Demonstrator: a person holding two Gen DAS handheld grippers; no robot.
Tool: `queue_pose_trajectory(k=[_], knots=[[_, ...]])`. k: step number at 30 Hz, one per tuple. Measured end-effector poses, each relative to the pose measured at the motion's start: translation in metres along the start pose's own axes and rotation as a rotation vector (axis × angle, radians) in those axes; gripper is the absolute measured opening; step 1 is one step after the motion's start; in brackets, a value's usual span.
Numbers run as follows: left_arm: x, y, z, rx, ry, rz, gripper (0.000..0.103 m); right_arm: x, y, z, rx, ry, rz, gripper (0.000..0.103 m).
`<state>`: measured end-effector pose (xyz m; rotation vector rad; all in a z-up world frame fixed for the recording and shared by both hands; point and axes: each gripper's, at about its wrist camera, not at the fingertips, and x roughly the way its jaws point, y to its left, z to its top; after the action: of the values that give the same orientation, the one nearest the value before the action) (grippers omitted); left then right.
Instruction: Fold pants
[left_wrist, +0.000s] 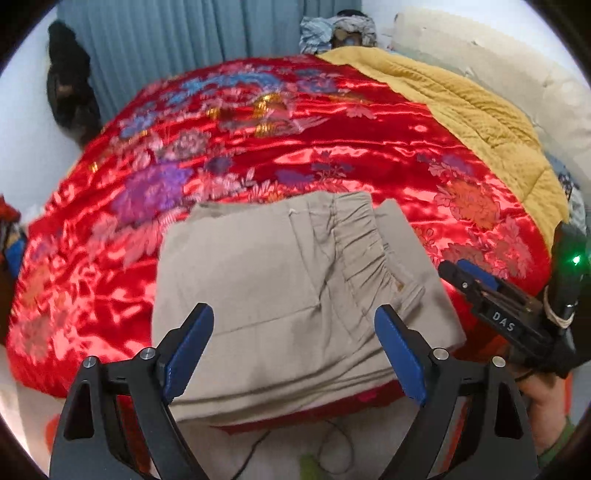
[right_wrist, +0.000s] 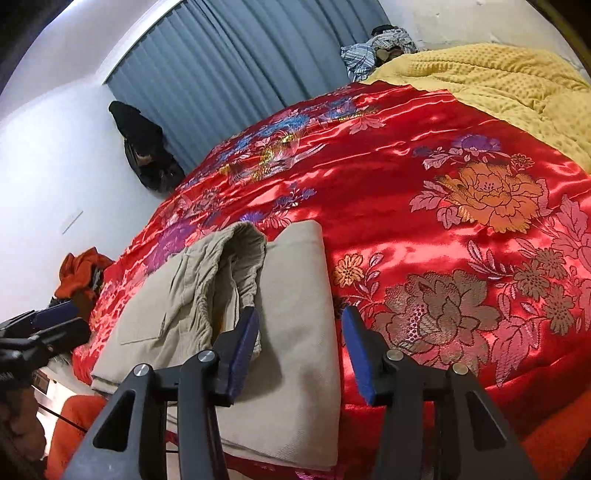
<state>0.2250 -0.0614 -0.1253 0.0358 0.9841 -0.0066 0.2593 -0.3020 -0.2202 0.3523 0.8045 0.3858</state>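
Red quilt (left_wrist: 332, 155) bears folded beige pants (left_wrist: 288, 280).

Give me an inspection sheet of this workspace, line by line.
Surface: red floral satin bedspread, wrinkled.
Job's things: beige pants, folded into a stack at the near edge, elastic waistband on top.
Clutter: yellow quilt; orange clothes; bundle of clothes at the far end.
Grippers: left gripper open over the pants; right gripper open, nothing gripped.
Cables: thin black cable below the bed edge.
Surroundings: blue curtain, white wall.
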Motion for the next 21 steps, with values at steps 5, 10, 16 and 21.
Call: queue_pose_trajectory(k=[5, 10, 16, 21], knots=[[0.005, 0.002, -0.002, -0.020, 0.037, -0.001, 0.090, 0.004, 0.001, -0.002, -0.005, 0.015, -0.003, 0.048], [-0.001, 0.001, -0.002, 0.003, 0.024, 0.028, 0.090, 0.006, 0.001, -0.003, -0.012, 0.022, -0.006, 0.048], [-0.001, 0.002, -0.002, 0.008, 0.023, 0.049, 0.090, 0.007, 0.001, -0.004, -0.007, 0.023, -0.005, 0.048], [0.002, 0.012, -0.002, -0.001, 0.026, 0.068, 0.090, 0.006, 0.002, -0.004, -0.012, 0.024, 0.002, 0.048]])
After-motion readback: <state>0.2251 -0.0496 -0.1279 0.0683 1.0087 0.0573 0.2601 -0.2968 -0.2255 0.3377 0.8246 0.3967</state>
